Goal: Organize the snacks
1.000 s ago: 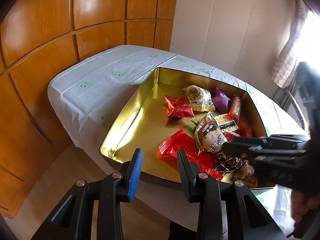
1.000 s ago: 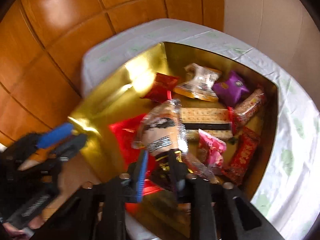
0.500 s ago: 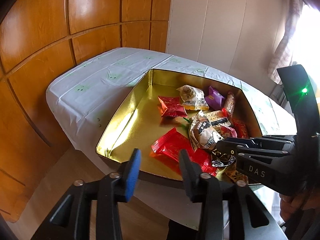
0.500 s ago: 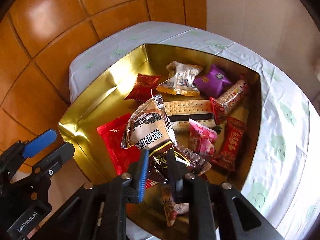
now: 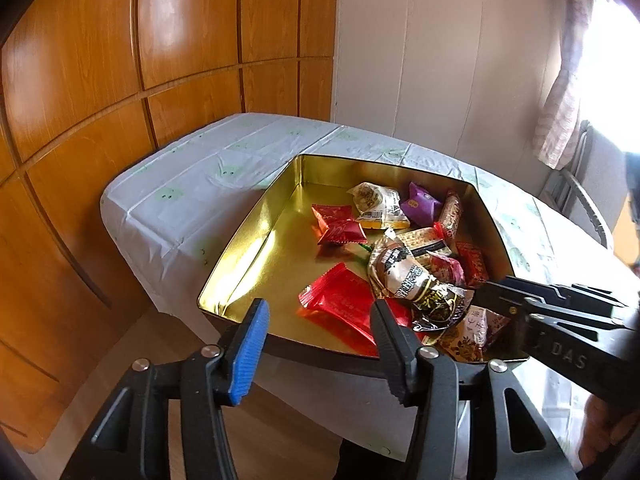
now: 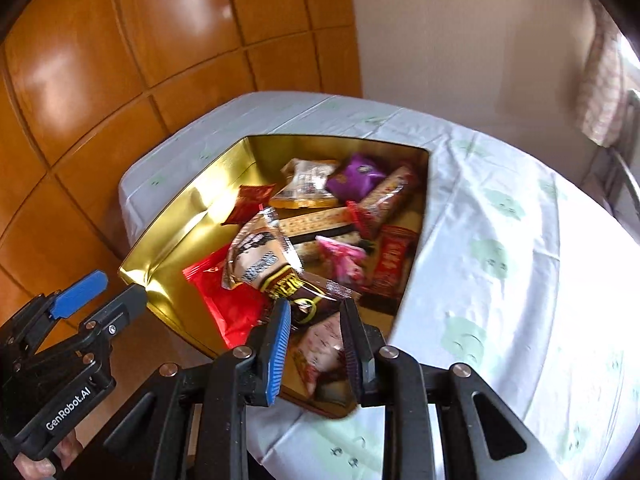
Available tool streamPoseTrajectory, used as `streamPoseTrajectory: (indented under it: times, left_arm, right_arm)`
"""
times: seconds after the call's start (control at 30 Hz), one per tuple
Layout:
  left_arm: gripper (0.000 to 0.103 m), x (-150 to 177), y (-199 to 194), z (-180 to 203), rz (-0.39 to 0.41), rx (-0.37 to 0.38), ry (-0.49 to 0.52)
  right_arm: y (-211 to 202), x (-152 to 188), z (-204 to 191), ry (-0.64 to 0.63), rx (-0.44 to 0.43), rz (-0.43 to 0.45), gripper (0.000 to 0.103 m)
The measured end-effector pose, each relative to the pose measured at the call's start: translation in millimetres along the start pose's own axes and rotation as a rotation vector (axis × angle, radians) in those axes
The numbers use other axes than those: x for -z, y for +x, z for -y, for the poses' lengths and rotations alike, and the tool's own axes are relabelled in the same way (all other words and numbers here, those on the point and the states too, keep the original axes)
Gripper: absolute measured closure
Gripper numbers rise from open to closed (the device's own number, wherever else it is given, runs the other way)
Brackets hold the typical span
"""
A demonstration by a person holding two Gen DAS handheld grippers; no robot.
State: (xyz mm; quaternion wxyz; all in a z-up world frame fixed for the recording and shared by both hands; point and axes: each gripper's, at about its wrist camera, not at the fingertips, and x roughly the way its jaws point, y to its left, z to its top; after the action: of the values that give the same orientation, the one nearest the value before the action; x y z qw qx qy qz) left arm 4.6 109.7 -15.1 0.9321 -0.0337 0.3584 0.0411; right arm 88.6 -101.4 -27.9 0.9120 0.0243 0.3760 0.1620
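The white-clothed surface (image 5: 192, 184) carries a gold metal tin (image 5: 256, 248) of snacks. A brown-and-silver foil packet (image 6: 260, 256) rests on the pile. The right gripper's (image 6: 314, 312) jaws have just been opening, loose around its tail, so it looks delivered. The left gripper's (image 5: 320, 320) jaws, also opening, are empty.

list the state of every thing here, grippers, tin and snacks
left gripper: open, empty, jaws just been opening
right gripper: open, jaws just been opening, brown packet tail between them
brown packet: sealed, lying on the red packet
gold tin: lidless, snacks crowd one side
purple packet: sealed, near the far wall
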Motion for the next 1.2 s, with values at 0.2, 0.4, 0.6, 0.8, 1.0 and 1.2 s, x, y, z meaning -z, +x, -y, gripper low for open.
streamPoseTrajectory:
  times: [0.2,0.4,0.6,0.8,1.0,1.2]
  left_arm:
    - [0.038,3,-11,10,0.046,-0.010,0.023]
    - [0.026,6,-21,22,0.080,-0.015,0.038]
    - [0.021,7,-25,27,0.088,-0.016,0.047]
    - [0.020,7,-26,28,0.091,-0.017,0.046]
    - [0.019,8,-26,28,0.090,-0.016,0.047]
    - [0.018,7,-26,28,0.090,-0.016,0.045]
  right_arm:
    - [-15,13,10,0.034,0.052,0.042,0.072]
    - [-19,21,15,0.048,0.073,0.052,0.072]
    - [-24,23,13,0.040,0.079,0.066,0.072]
    - [-26,23,11,0.036,0.079,0.070,0.071]
    - [-26,22,9,0.033,0.079,0.073,0.071]
    - [-26,22,10,0.032,0.079,0.072,0.071]
